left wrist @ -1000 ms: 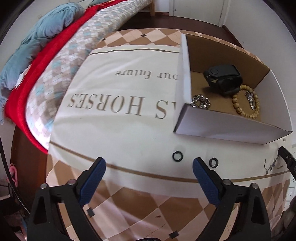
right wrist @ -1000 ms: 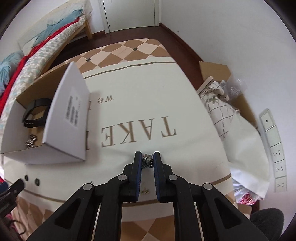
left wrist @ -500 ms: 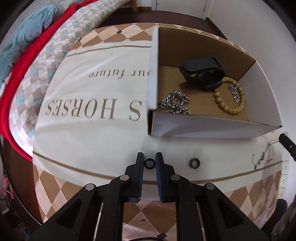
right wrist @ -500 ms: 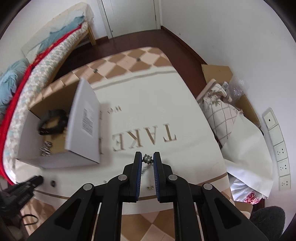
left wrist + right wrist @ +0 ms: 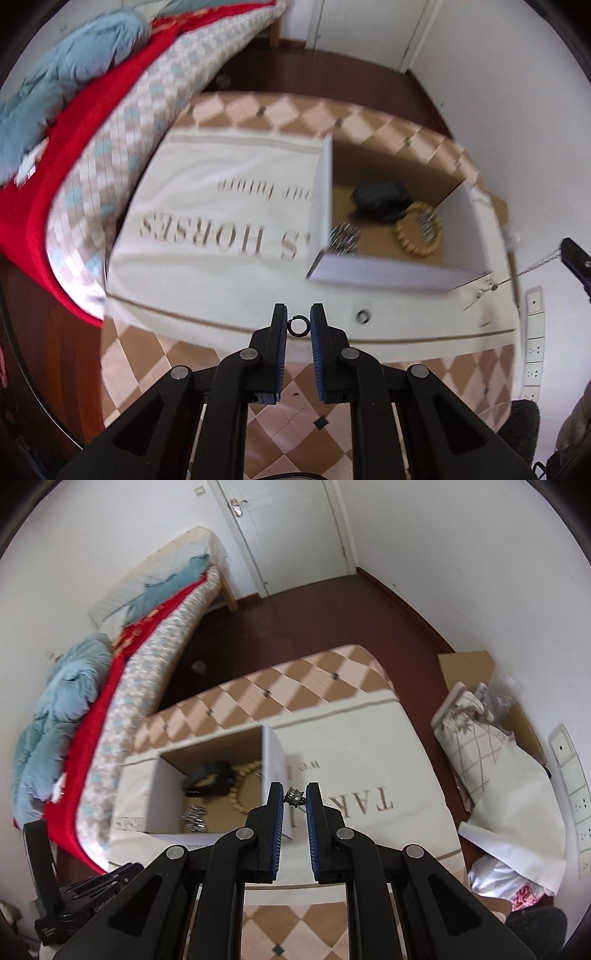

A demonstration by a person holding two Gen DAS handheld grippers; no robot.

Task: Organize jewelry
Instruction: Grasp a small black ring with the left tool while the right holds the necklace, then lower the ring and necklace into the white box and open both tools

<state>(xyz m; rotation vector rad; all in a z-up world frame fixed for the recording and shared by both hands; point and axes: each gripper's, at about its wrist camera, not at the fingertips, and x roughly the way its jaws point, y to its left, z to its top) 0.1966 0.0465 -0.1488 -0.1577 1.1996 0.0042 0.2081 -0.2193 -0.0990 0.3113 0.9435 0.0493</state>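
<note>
Status, L to R. My left tongs (image 5: 297, 326) are clenched on a small black ring (image 5: 298, 327), held clear above the tabletop (image 5: 229, 273). A second black ring (image 5: 363, 316) lies loose on the cloth just right of it, in front of the box; not yet collected. Further right, a thin chain (image 5: 532, 267) hangs from my right tongs, its low end near the cloth.

Container: one open cardboard box (image 5: 391, 275) w/ white outer walls. Contents, L to R: silver chain bracelet (image 5: 344, 236) in the near-left corner, black watch (image 5: 382, 197) toward the back, wooden bead bracelet (image 5: 417, 234) beside the watch, w/ a small silver piece inside its loop.

My right tongs (image 5: 295, 797) are clenched on a small silver charm (image 5: 294, 796), raised above the cloth beside the box's right wall.

Progress, est.: box items done; two pieces in transit, one ring left.
</note>
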